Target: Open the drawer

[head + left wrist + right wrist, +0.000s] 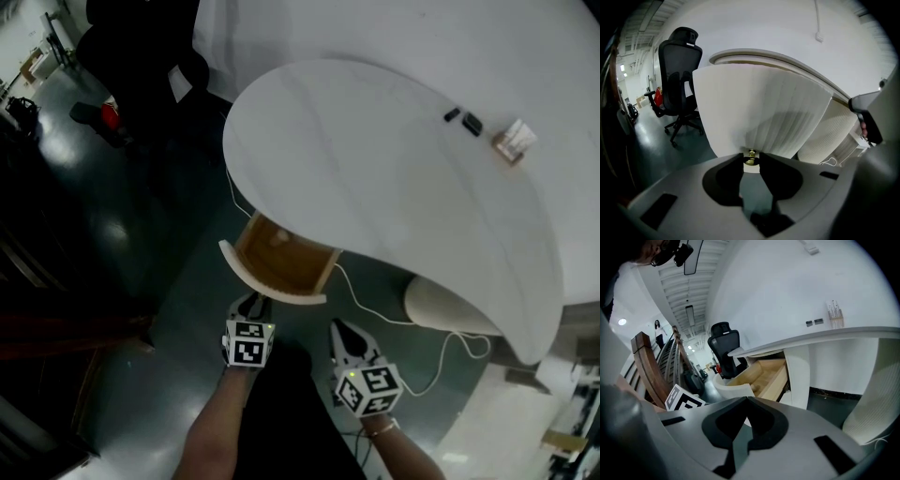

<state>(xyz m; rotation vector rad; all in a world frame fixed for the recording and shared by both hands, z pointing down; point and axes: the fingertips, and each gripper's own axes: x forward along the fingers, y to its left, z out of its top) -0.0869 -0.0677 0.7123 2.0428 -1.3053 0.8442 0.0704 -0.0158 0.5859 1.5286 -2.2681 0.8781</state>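
Note:
The drawer (281,261) stands pulled out from under the white curved table (375,169), its wooden inside showing behind a curved white front (754,108). A small brass knob (751,153) sits low on that front. My left gripper (751,161) is shut on the knob; in the head view it (251,305) touches the drawer front. My right gripper (340,330) hangs to the right of the drawer over the floor, its jaws together with nothing between them. In the right gripper view (746,400) the open drawer (764,373) lies ahead and slightly left.
A ribbed white pedestal (448,305) carries the table to the right of the drawer. A white cable (412,323) trails over the dark floor. A black office chair (680,79) stands to the left. Small items (511,141) lie on the tabletop. A wooden stair rail (647,366) rises at left.

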